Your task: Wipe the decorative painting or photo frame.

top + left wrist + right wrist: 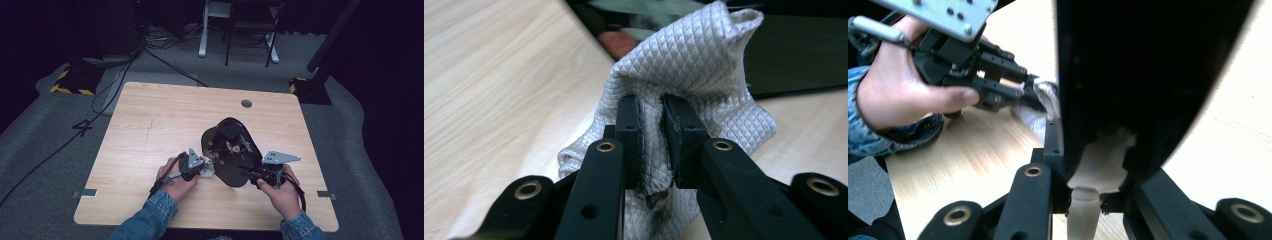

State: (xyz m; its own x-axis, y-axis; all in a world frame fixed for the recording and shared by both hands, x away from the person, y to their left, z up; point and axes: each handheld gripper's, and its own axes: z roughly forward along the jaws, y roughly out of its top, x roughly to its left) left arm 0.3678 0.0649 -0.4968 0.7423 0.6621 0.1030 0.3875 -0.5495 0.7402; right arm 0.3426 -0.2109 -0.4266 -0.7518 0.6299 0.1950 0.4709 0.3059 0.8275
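cloth (pixel 704 75) against black glossy plate (pixel 231 152)

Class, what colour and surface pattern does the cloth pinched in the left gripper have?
The cloth is pale grey with a fine diamond weave, clearest in the left gripper view.

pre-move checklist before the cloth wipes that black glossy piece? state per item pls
1. Left hand-held gripper shut on the grey diamond-textured cloth: ok.
2. Cloth next to the black glossy curved panel: ok; whether it touches, cannot tell.
3. Right hand-held gripper clamped on the panel's edge: ok; a pale pad sits between its jaws.
4. Panel propped up off the light wooden table: ok.
5. Panel surface clean: cannot tell, reflections cover it.
6. Room on the table around the panel: ok.
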